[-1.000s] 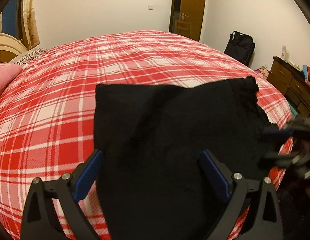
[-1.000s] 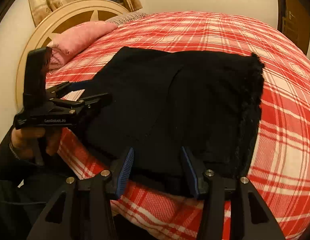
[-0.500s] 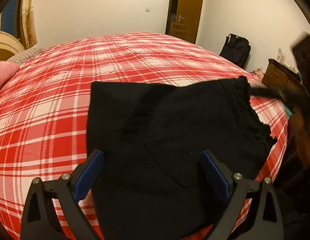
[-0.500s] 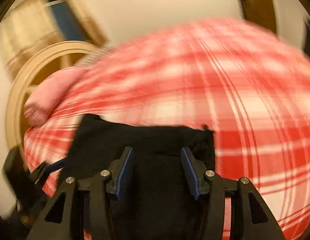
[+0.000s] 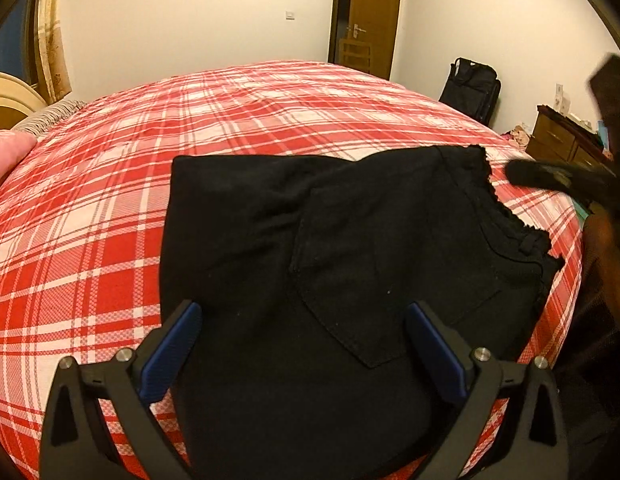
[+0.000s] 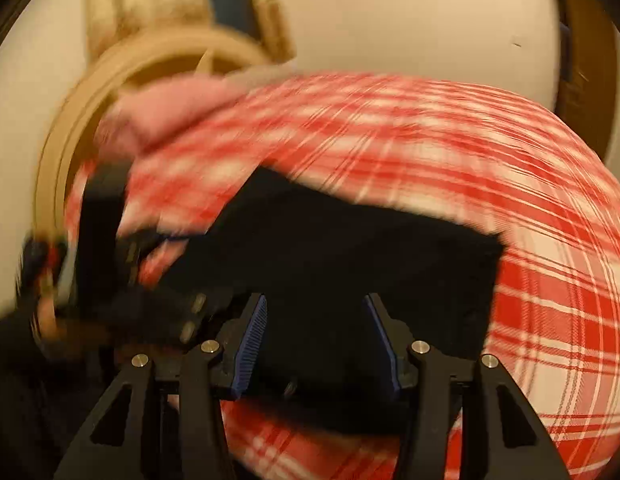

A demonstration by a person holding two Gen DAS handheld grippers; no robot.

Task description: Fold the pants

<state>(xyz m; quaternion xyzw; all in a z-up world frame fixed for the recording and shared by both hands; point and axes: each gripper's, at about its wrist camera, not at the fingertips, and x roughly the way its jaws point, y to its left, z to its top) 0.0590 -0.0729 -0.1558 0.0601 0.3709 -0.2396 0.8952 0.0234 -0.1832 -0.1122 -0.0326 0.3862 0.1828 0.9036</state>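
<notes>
Black pants [image 5: 350, 272] lie folded on the near edge of the plaid bed [image 5: 90, 240].
Soft, limp, medium-weight cloth; best pinched at the far-right frayed edge. The left gripper [image 5: 302, 356] gapes wide; the right gripper [image 6: 318, 344], blurred, seems half-open and empty.

Each view is taken from close behind its own jaws, angled down over the bed [image 5: 110, 184]. The folded black pants [image 5: 350, 280] are framed between and beyond the jaws in both views. The door [image 5: 370, 16] is faced past the left jaws, the headboard [image 6: 110, 92] past the right, blurred.
</notes>
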